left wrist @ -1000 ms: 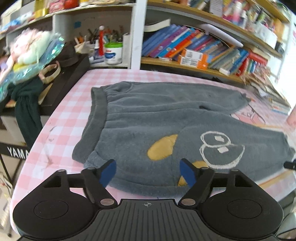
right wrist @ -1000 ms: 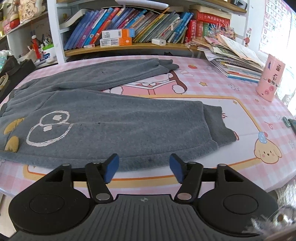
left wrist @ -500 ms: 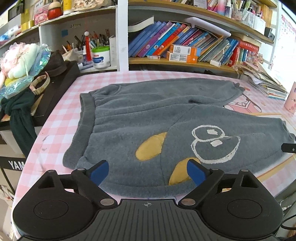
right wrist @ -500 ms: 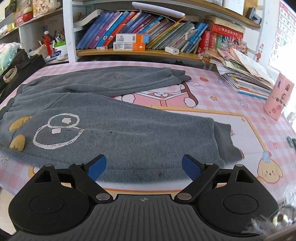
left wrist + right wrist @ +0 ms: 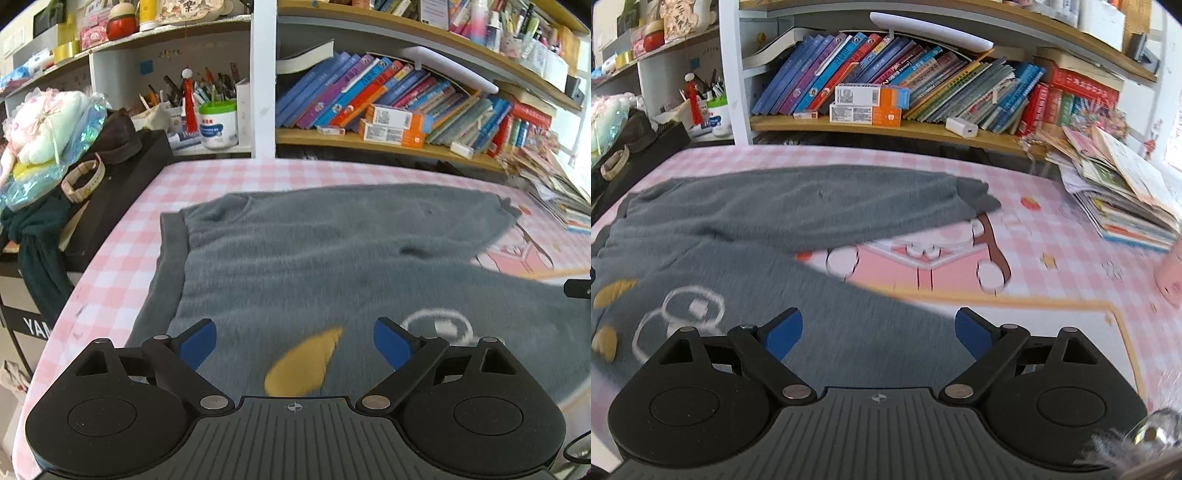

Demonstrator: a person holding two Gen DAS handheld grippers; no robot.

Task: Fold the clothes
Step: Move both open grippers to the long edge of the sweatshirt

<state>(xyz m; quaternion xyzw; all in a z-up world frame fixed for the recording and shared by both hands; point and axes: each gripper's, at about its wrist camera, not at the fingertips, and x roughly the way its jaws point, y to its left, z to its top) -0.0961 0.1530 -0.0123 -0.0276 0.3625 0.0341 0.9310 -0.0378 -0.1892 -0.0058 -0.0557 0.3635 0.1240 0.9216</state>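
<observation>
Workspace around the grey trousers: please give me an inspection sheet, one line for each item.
Surface: table with pink checked cloth carrying cartoon prints.
Job's things: grey fleece trousers lying flat, unfolded; waistband at the left, two legs spread apart towards the right.
Clutter: stack of magazines and pink cup at the table's right edge.
Grippers: left gripper open, over the trousers near the waist; right gripper open, over the near leg.
Cables: nothing seen.
Surroundings: bookshelf behind; white tub among pens.

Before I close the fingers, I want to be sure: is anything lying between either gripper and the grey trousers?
Nothing visible does. The left gripper and right gripper are both open directly over the grey trousers, with only bare fabric between their fingers.
</observation>
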